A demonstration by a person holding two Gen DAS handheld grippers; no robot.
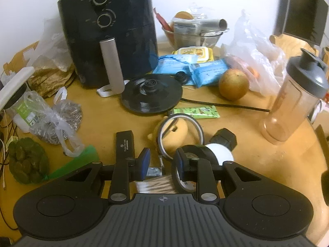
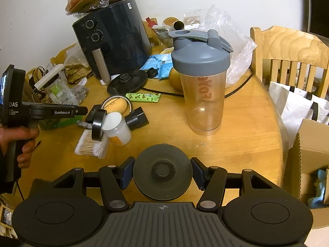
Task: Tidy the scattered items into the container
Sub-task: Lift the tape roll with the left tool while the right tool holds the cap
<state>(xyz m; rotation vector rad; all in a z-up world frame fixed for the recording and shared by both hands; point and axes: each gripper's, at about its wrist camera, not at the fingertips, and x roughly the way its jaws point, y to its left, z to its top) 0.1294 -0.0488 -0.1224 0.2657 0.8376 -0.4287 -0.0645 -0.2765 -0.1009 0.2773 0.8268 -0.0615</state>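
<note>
Right hand-held gripper [image 2: 162,174] is clamping a round black lid [image 2: 162,173] between both pads, low over the near desk [image 2: 246,133]. Left hand-held gripper [image 1: 162,161] is hovering with its jaws only slightly apart and nothing seen between the pads; its right finger overlaps a black tape roll [image 1: 197,154], contact unclear. The roll is leaning by a white cup [image 2: 117,128] on cotton swabs [image 2: 90,144]. A cardboard box [image 2: 308,144] is sitting off the desk's right edge.

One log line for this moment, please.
left gripper: jaws narrowly apart, nothing between, beside black tape roll | right gripper: shut on dark grey round disc | clear grey-lidded shaker bottle: upright, lid on
</note>
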